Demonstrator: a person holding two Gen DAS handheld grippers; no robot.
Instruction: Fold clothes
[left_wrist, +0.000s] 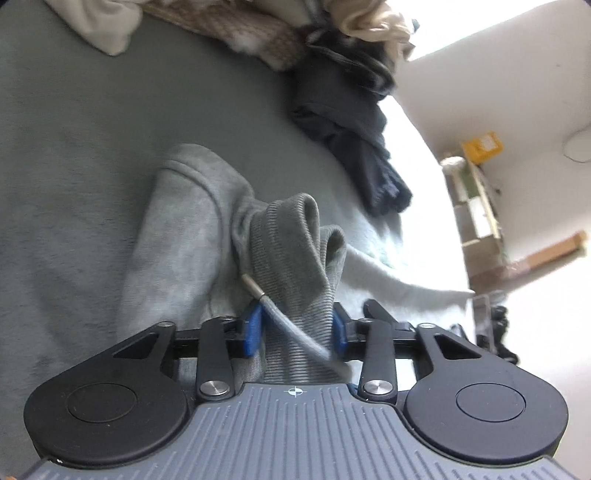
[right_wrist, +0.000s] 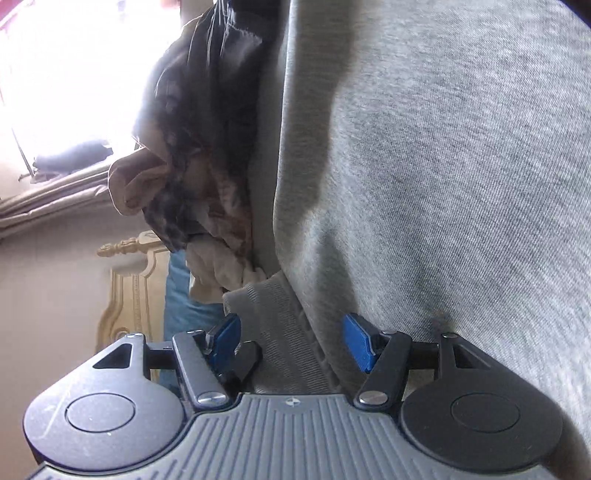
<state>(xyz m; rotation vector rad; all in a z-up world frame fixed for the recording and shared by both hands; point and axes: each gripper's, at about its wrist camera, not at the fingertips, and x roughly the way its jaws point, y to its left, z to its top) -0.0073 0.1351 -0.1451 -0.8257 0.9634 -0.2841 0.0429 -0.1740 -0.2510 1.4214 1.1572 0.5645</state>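
A light grey sweatshirt (left_wrist: 184, 229) lies on the grey-green bed cover (left_wrist: 74, 147). Its ribbed edge (left_wrist: 291, 258) stands bunched up between the blue pads (left_wrist: 253, 328) of my left gripper (left_wrist: 295, 328), and a grey drawstring with a metal tip (left_wrist: 255, 290) crosses it. The jaws stand apart and the cloth sits loosely between them. In the right wrist view the same grey sweatshirt (right_wrist: 443, 184) fills the right side. A ribbed hem (right_wrist: 280, 325) runs between the wide-apart pads (right_wrist: 356, 343) of my right gripper (right_wrist: 291, 341), which do not press on it.
A dark navy garment (left_wrist: 354, 122) and a heap of beige and patterned clothes (left_wrist: 240, 29) lie at the far side of the bed. The bed's edge falls off at the right, with shelves (left_wrist: 476, 206) beyond. A gilded headboard (right_wrist: 129, 280) and dark patterned clothes (right_wrist: 199, 129) show left of my right gripper.
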